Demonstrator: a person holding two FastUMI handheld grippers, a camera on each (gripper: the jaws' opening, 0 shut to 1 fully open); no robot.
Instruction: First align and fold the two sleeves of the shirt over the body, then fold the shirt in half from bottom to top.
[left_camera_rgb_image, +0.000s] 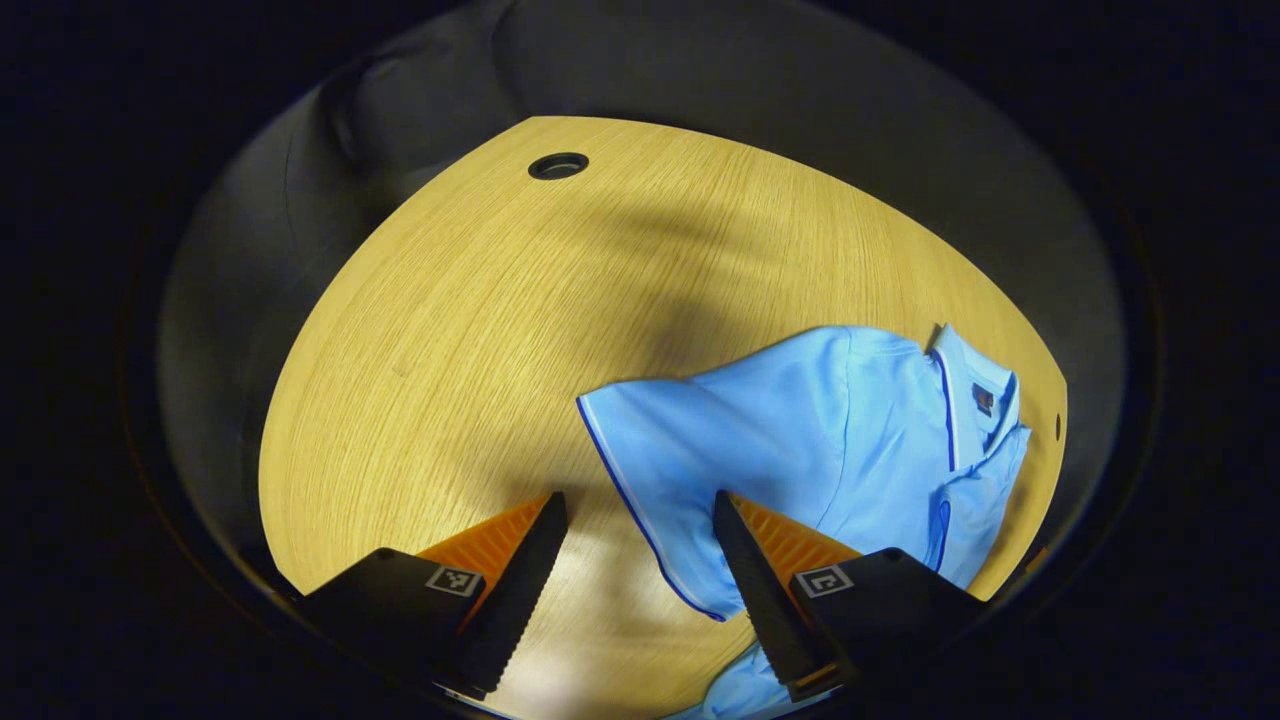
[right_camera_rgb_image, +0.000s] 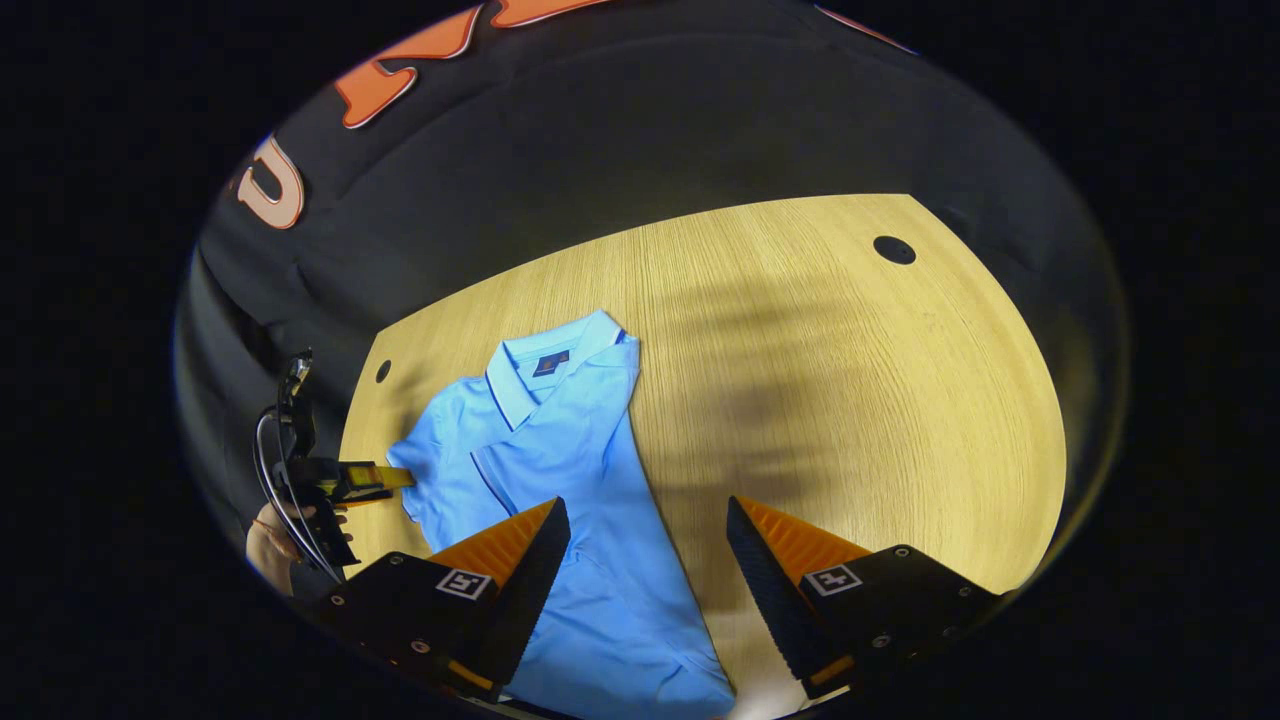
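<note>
The shirt (right_camera_rgb_image: 560, 470) looks light and limp, so its left sleeve (left_camera_rgb_image: 680, 470), seemingly unfolded, wants pinching at the hem beside the left gripper (left_camera_rgb_image: 640, 580); both grippers' jaws stand spread, the right gripper (right_camera_rgb_image: 648, 585) over the shirt's lower body.

wooden table (right_camera_rgb_image: 850, 380), blue shirt (right_camera_rgb_image: 570, 460) lying flat

Bare table (right_camera_rgb_image: 850, 400) lies ahead of and right of the right gripper's (right_camera_rgb_image: 648, 590) parted fingers. The shirt (right_camera_rgb_image: 570, 470) covers the left side. Bare wood also lies between and left of the left gripper's (left_camera_rgb_image: 640, 580) fingers.
</note>
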